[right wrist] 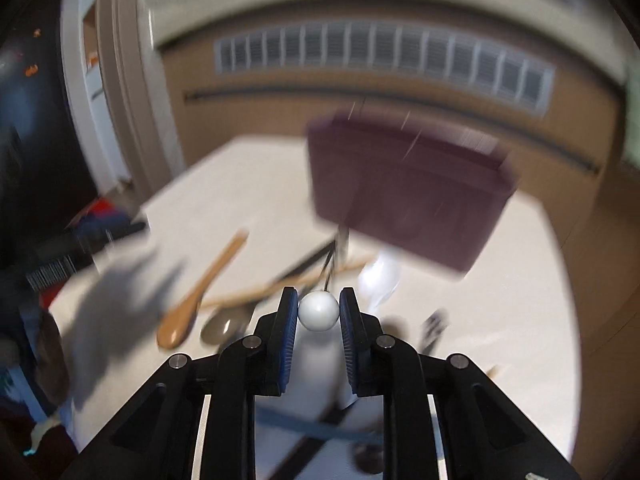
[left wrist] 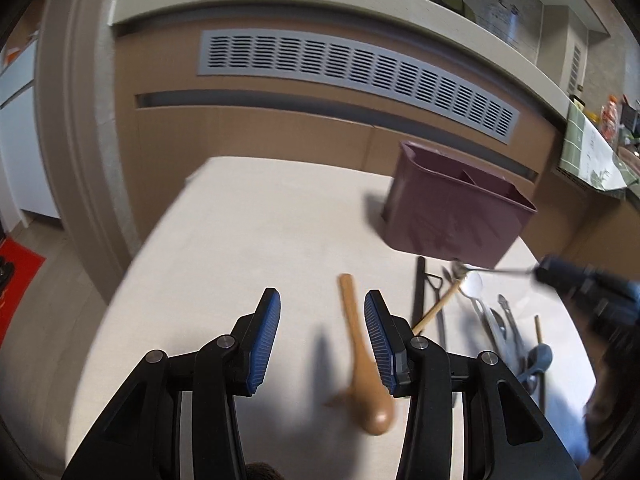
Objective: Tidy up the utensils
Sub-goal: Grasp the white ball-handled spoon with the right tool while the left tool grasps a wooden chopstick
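Observation:
A purple utensil holder with compartments stands at the far right of the table; it also shows in the right wrist view. A brown wooden spoon lies on the table between my open left gripper's fingers, below them. My right gripper is shut on the white ball end of a thin metal spoon whose shaft points toward the holder. In the left wrist view that gripper holds the metal spoon level in front of the holder.
Several loose utensils lie right of the wooden spoon: a black chopstick, a bamboo stick, metal spoons and a blue-grey spoon. The beige table ends at a brown cabinet wall with a vent.

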Available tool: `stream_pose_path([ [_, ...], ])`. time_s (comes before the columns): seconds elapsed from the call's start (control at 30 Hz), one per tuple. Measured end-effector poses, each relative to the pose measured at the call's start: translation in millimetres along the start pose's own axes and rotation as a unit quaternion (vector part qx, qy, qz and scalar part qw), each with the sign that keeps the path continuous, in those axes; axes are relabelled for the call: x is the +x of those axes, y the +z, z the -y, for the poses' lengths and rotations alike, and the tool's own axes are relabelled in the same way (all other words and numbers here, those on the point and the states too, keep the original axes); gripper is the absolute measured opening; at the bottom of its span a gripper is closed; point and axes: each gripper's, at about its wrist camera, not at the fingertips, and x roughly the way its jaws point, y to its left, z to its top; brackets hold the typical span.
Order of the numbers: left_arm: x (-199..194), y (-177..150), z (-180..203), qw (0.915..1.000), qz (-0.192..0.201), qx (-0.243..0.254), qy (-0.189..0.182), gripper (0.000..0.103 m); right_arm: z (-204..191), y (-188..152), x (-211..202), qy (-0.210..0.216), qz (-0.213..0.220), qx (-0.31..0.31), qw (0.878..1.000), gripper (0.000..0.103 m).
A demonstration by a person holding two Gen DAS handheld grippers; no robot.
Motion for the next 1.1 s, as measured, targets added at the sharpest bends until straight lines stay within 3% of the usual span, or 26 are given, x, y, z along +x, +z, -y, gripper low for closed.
stream_pose_path([
  [0.2,25,8,22,0.9978,-0.062,0.024,-0.007,0.041,32,24,-43,-0.021,0.070,0.041,0.997,0.019],
  [0.3,28,10,41,0.9935,-0.071,0.069,-0.056,0.041,44,23,-56,-0.030,0.086,0.052,0.994,0.019],
  [0.4,40,13,69,0.9774,-0.104,0.132,-0.128,0.039,52,18,-61,-0.036,0.090,0.061,0.993,0.019],
  [0.43,47,14,82,0.9685,-0.119,0.160,-0.149,0.035,55,16,-62,-0.039,0.091,0.063,0.993,0.019],
  [0.57,75,17,110,0.9509,-0.152,0.213,-0.165,0.021,66,11,-64,-0.044,0.090,0.080,0.992,0.019],
  [0.7,101,19,132,0.9371,-0.176,0.255,-0.160,0.020,73,2,-70,-0.050,0.091,0.088,0.991,0.019],
  [0.83,115,19,147,0.9349,-0.170,0.289,-0.117,0.020,79,-1,-73,-0.055,0.094,0.090,0.990,0.019],
  [1.0,124,18,152,0.9349,-0.163,0.300,-0.098,0.013,83,-4,-72,-0.053,0.095,0.097,0.989,0.019],
  [1.1,113,26,149,0.9449,-0.145,0.274,-0.103,0.012,84,-5,-71,-0.050,0.093,0.100,0.989,0.019],
])
